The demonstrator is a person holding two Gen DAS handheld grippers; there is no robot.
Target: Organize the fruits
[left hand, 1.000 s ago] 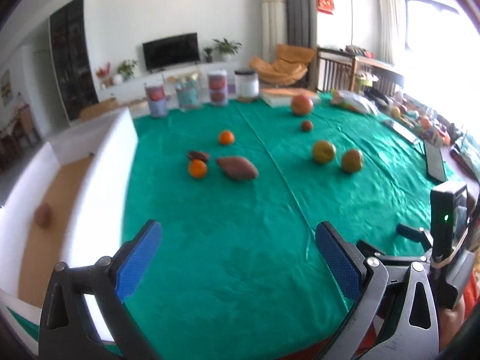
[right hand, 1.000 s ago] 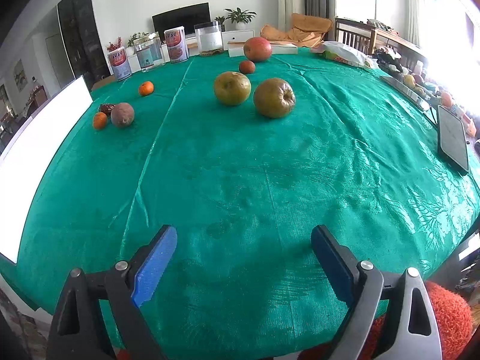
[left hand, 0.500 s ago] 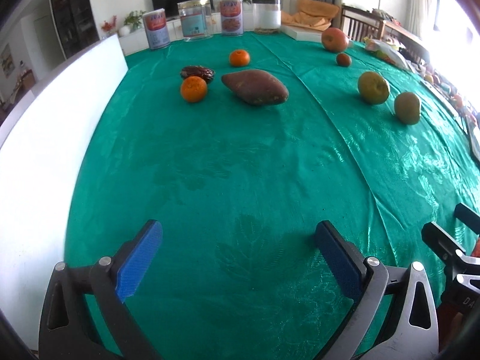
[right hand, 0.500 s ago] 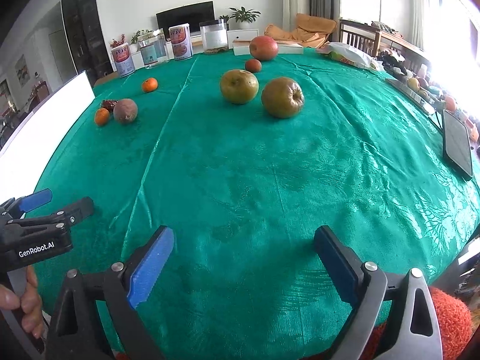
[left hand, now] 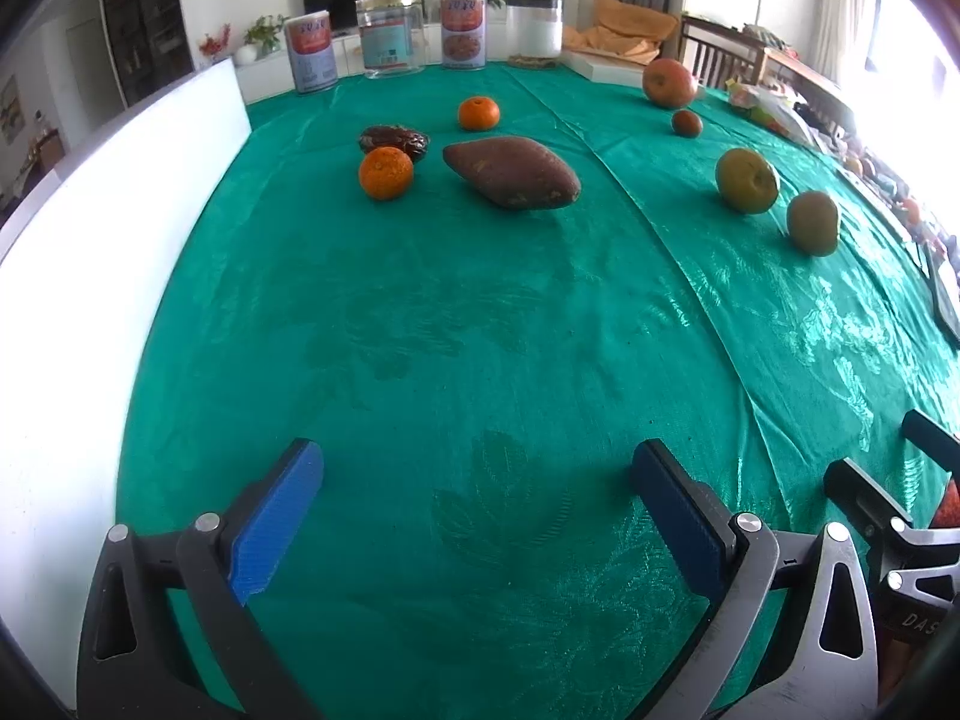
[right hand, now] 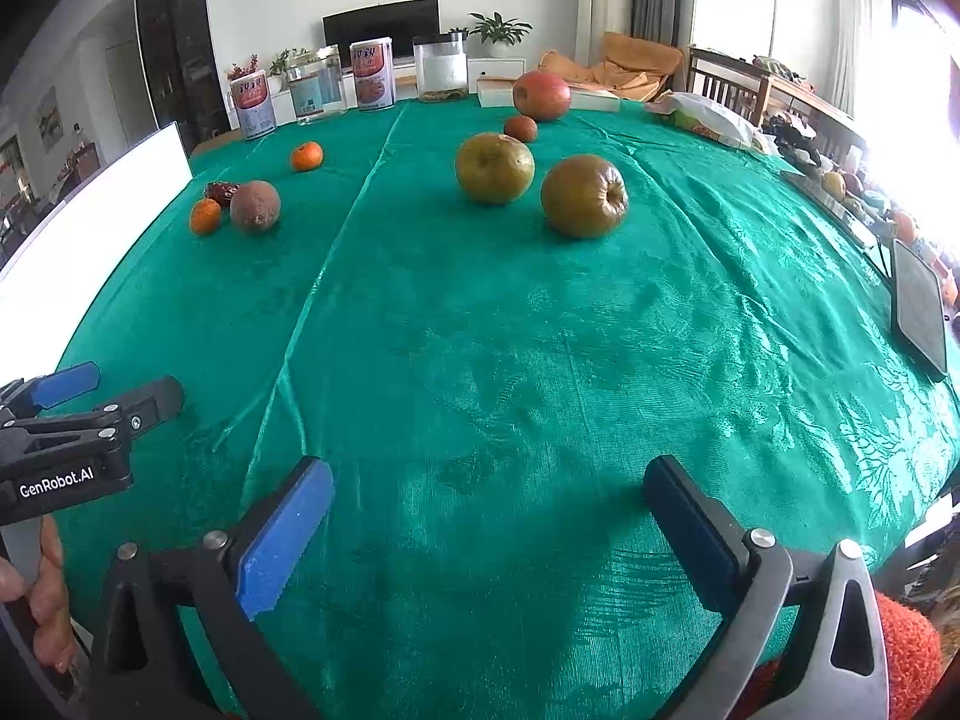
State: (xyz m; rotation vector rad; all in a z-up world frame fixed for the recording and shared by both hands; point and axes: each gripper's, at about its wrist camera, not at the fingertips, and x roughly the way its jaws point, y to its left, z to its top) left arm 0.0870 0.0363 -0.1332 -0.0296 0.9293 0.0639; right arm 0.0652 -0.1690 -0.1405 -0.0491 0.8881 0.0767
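I have both pairs of tongs low over the near edge of the tabletop (left hand: 480, 312), which is covered in a green cloth. My left tongs (left hand: 477, 498) are spread wide apart with nothing between the blue pads (left hand: 273, 525). My right tongs (right hand: 489, 513) are likewise wide apart and hold nothing. In the right view the left tongs appear side-on at the left edge, gripped by a hand (right hand: 42, 594).

The fruit sits well ahead of both tongs, out on the cloth. Through the left camera I see a sweet potato (left hand: 513, 171) near the middle, with an orange (left hand: 386, 173) just to its left and a dark date (left hand: 394, 140) touching or just behind that orange. A second orange (left hand: 479, 113) lies farther back. To the right are two greenish-brown pears (left hand: 746, 180) and (left hand: 812, 222) side by side but apart, and behind them a small brown fruit (left hand: 686, 123) and a red apple (left hand: 669, 82).

A tall white board (left hand: 90, 276) stands along the left side of the cloth. At the far edge stand two printed cans (left hand: 310, 52) and (left hand: 463, 30), a clear jar (left hand: 390, 36) between them, and a jar of white contents (left hand: 534, 28). A dark tablet (right hand: 918, 306) lies at the right edge in the right view.
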